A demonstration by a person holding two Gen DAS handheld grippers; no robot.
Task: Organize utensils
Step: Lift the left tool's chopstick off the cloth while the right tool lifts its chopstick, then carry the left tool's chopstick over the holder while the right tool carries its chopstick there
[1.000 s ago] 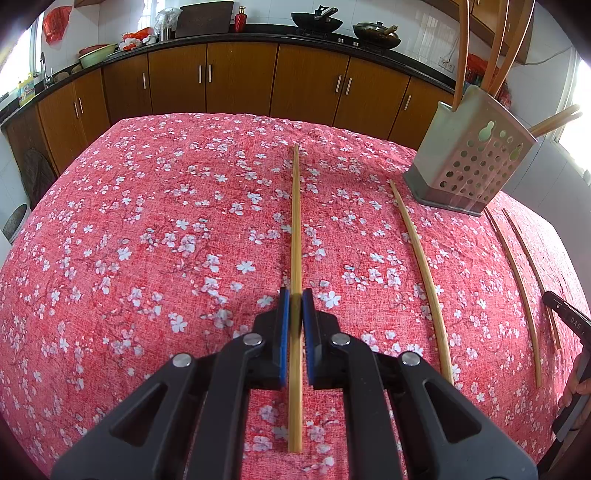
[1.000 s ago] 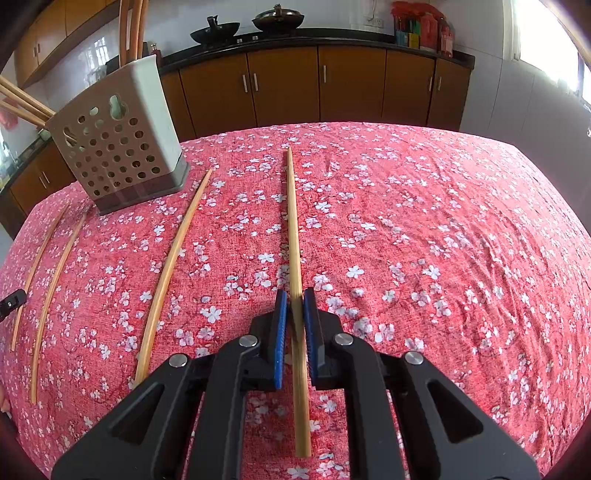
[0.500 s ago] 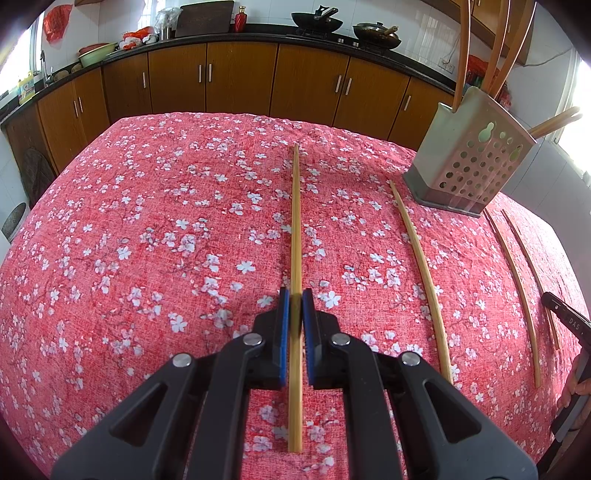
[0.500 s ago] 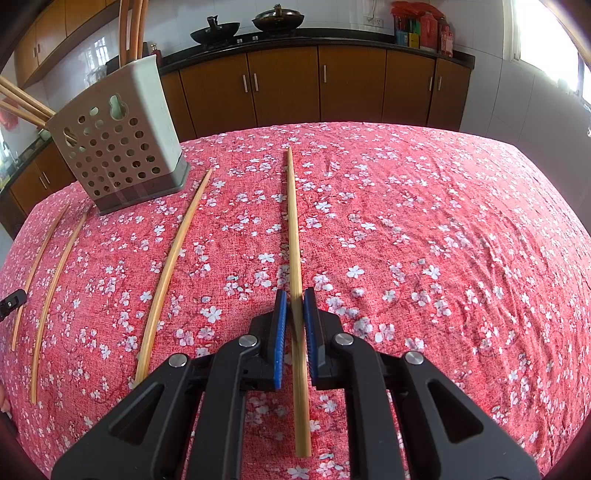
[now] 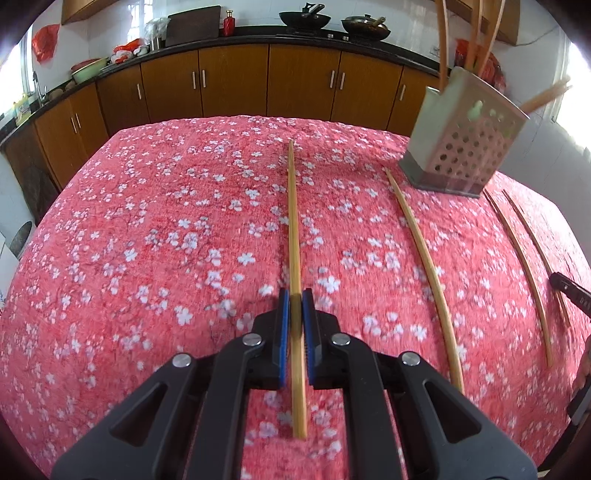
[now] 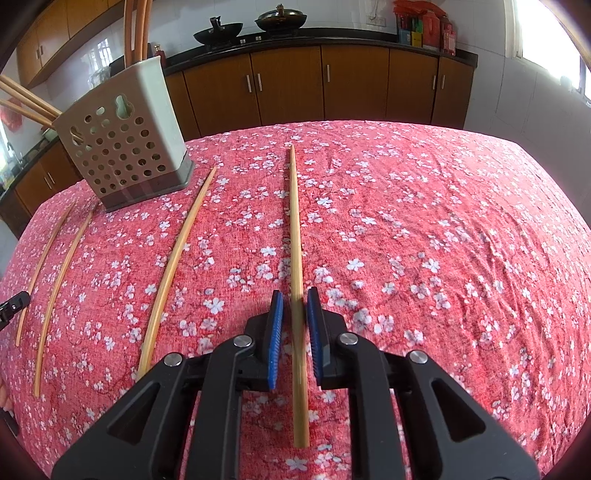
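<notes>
The left tongs [image 5: 293,302] are pressed together on one chopstick [image 5: 293,229], pinched near its close end, well to the left of the perforated utensil holder [image 5: 461,158] on the desk [image 5: 147,240], which is covered by a red flowered cloth. This view is smeared by blur, so whether that stick is lifted or lying on the cloth cannot be told. Three more loose chopsticks [image 5: 417,258] are seen nearer the holder, and only a black tip of the other tool is caught at the frame edge. The right tongs [image 6: 293,302] have just been opening: a second chopstick [image 6: 295,229] is left between the blue pads [image 6: 275,332], a gap is shown on its left side, and contact on the other side is hard to judge. It is laid to the right of the holder. The sticks standing in the holder [image 6: 136,33] are cut off by the top of the frame, and their lower parts are hidden by its wall.
</notes>
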